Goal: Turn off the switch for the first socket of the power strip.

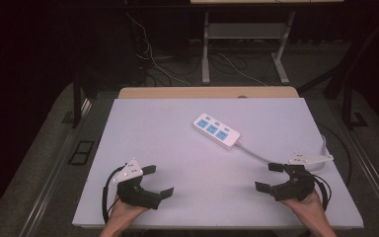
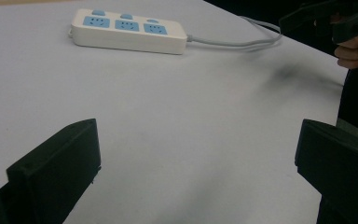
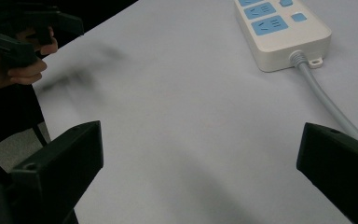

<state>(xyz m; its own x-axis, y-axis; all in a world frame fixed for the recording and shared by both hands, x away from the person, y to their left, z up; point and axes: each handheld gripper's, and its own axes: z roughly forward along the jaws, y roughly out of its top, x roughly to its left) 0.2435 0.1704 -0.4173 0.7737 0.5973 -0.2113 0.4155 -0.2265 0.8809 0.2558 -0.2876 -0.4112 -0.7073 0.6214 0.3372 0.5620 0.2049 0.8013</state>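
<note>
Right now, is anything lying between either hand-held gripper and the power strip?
Nothing visible does. The white power strip lies alone on the table; bare tabletop separates it from the open left hand-held gripper. Toward the open right hand-held gripper there is only the strip's own grey cable.

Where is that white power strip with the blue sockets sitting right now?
In the high view the white plastic power strip with blue sockets lies slightly right of the middle of the pale table, beyond both grippers, its grey cable trailing toward the right gripper.

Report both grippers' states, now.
Left gripper: open, holding nothing.
Right gripper: open, holding nothing.
</note>
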